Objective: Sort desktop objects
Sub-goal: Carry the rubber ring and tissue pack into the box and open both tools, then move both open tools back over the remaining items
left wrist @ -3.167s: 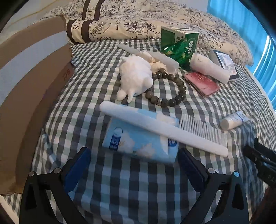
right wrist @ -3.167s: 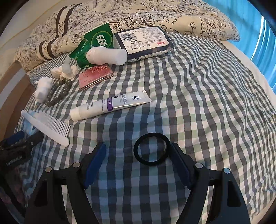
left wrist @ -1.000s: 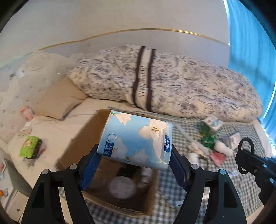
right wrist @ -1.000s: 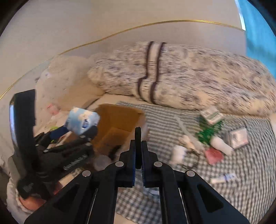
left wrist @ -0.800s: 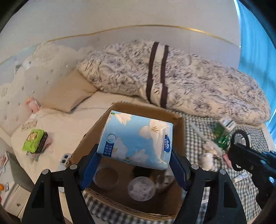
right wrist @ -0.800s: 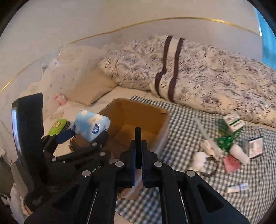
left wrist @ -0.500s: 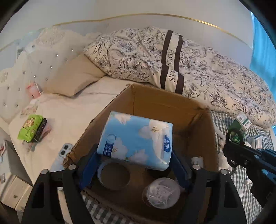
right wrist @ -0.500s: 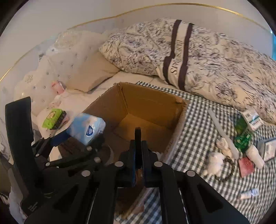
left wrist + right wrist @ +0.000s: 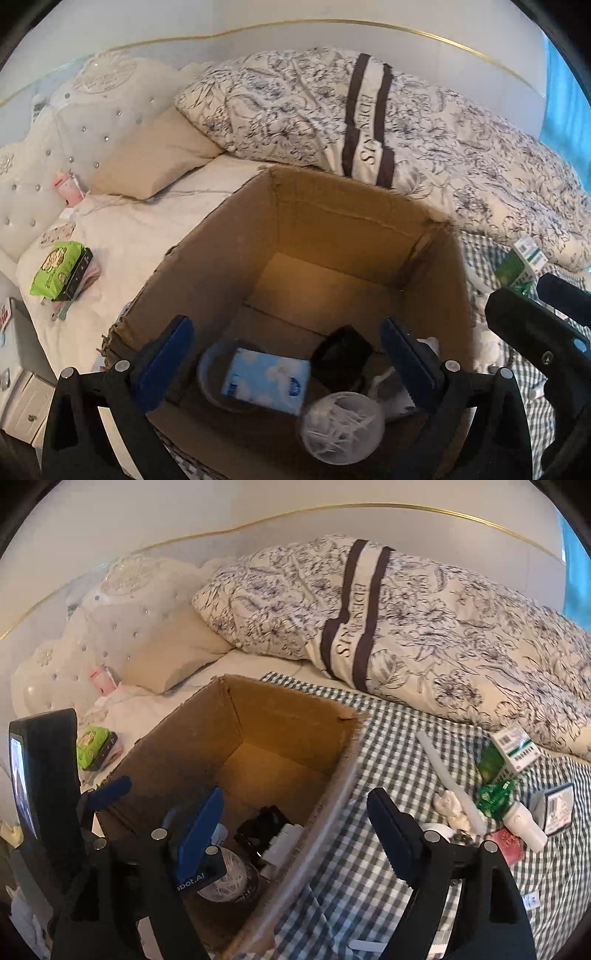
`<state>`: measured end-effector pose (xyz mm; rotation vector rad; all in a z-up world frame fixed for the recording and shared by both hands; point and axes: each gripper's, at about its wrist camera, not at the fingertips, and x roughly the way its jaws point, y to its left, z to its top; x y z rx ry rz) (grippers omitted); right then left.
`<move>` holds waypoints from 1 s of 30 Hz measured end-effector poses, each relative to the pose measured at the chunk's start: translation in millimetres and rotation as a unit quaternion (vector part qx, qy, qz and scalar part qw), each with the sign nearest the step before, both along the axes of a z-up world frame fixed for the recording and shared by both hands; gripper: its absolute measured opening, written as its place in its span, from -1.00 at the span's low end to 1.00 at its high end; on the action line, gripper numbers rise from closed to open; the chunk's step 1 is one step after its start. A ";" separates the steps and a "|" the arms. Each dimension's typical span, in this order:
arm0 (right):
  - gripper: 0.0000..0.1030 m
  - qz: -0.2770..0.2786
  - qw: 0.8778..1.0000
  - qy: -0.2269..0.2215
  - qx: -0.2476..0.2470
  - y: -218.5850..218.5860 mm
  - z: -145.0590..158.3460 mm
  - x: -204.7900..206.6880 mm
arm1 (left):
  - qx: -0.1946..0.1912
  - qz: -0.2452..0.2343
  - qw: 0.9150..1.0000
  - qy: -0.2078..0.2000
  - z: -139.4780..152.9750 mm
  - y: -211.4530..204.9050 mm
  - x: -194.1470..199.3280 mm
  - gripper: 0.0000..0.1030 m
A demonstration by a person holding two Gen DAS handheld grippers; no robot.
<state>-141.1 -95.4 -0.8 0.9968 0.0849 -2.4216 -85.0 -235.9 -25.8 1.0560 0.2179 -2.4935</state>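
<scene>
One cardboard box (image 9: 207, 273) stands on the bed, and on its floor lie one blue tissue pack (image 9: 266, 380), one clear round tub of white sticks (image 9: 341, 426) and one black object (image 9: 341, 356). The left gripper (image 9: 284, 363) hangs above the box's near edge, its two blue-padded fingers (image 9: 166, 360) spread wide and holding nothing; the tissue pack lies below and between them, untouched. The right gripper (image 9: 295, 840) is likewise wide apart and empty, straddling the box's right wall above the checked cloth (image 9: 388, 746).
</scene>
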 end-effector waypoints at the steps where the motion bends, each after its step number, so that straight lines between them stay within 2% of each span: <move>1: 0.57 -0.005 1.000 0.003 -0.004 9.0 4.7 2.3 | -0.001 -0.004 1.000 0.003 4.6 5.6 -0.1 1.00; 11: 0.57 -0.085 0.995 0.046 -0.035 130.2 57.3 38.1 | -0.021 -0.075 0.996 0.043 55.9 104.0 11.0 1.00; 17: 0.57 -0.148 0.987 0.043 -0.046 215.3 63.0 64.0 | -0.015 -0.132 0.990 0.052 59.8 175.7 22.9 1.00; 21: 0.57 -0.180 0.982 0.021 -0.050 261.5 48.6 79.5 | -0.015 -0.178 0.983 0.043 40.7 221.3 25.6 1.00; 25: 0.57 -0.209 0.977 0.001 -0.050 296.2 30.3 86.9 | -0.025 -0.254 0.967 0.017 -0.2 258.7 22.9 1.00; 30: 0.57 -0.228 0.972 -0.025 -0.046 321.4 -0.7 74.1 | -0.022 -0.311 0.950 -0.013 -51.1 275.9 19.5 1.00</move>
